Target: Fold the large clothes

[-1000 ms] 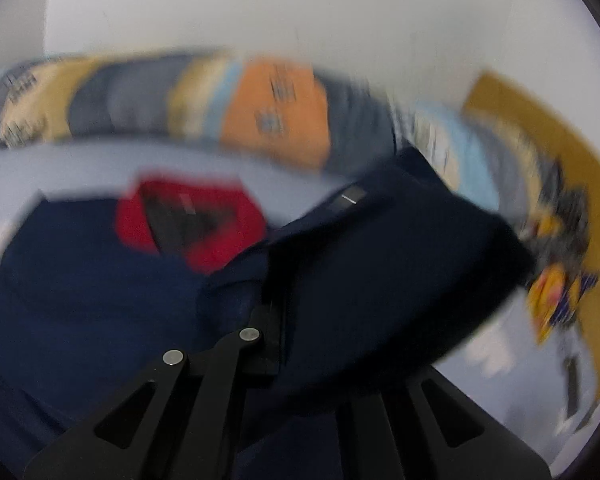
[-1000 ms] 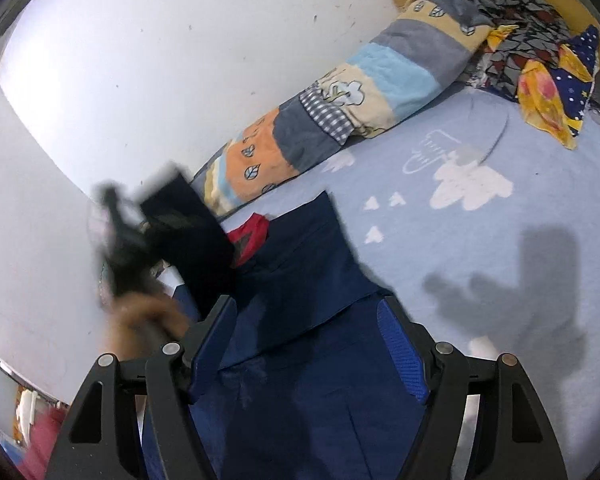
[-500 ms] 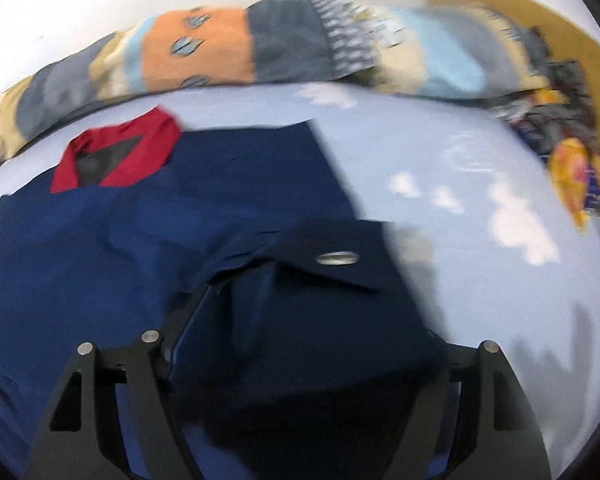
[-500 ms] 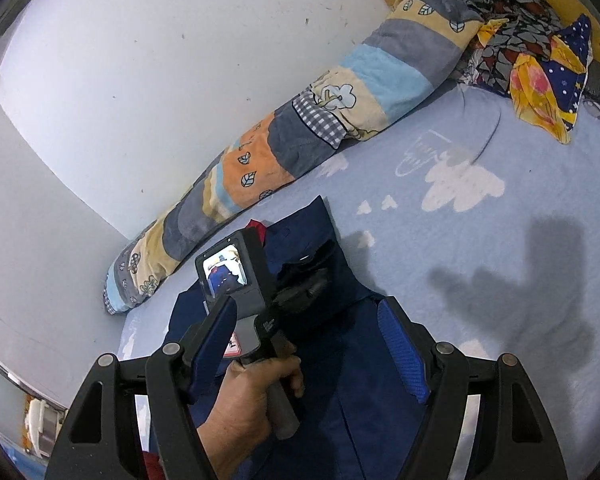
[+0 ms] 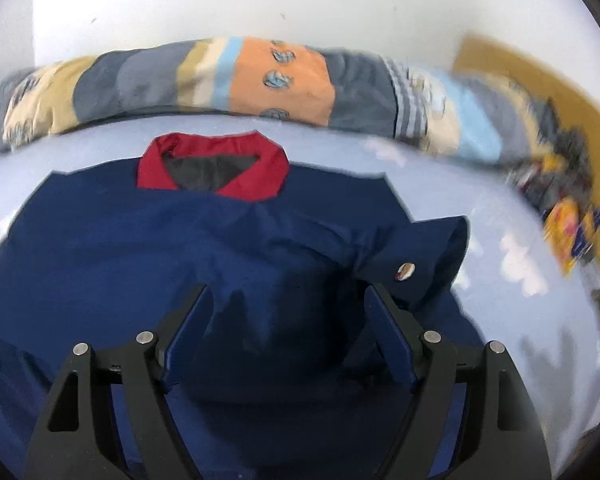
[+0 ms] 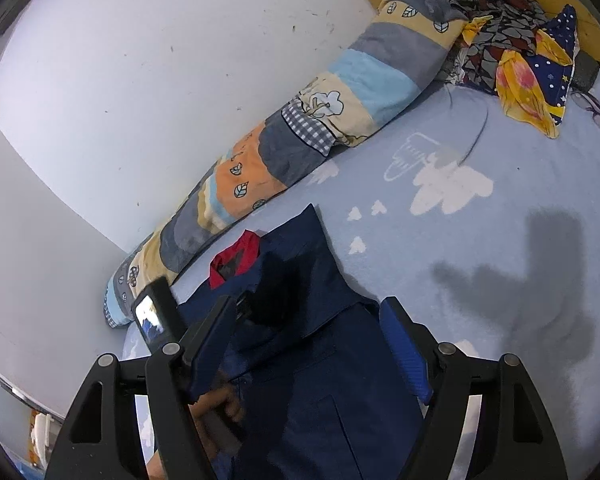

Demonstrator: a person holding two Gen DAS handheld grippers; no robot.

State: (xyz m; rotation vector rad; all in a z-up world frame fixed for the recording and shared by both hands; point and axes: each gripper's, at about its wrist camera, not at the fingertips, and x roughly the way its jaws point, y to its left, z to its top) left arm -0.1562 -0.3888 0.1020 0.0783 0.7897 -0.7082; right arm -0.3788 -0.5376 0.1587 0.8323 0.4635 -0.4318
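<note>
Left gripper (image 5: 288, 336) nearest, sleeve (image 5: 416, 268) dropped across jacket (image 5: 140, 248).
Jacket flat on bed (image 6: 500, 248), collar (image 5: 212, 172) toward wall, long axis running away from the fingers; left fingers just opened, cloth between but unpinched, pitched down. Right gripper (image 6: 312, 340) apart, empty, hovering above jacket.

Both wrist views look steeply down, close over the shared navy jacket (image 5: 148, 248).
</note>
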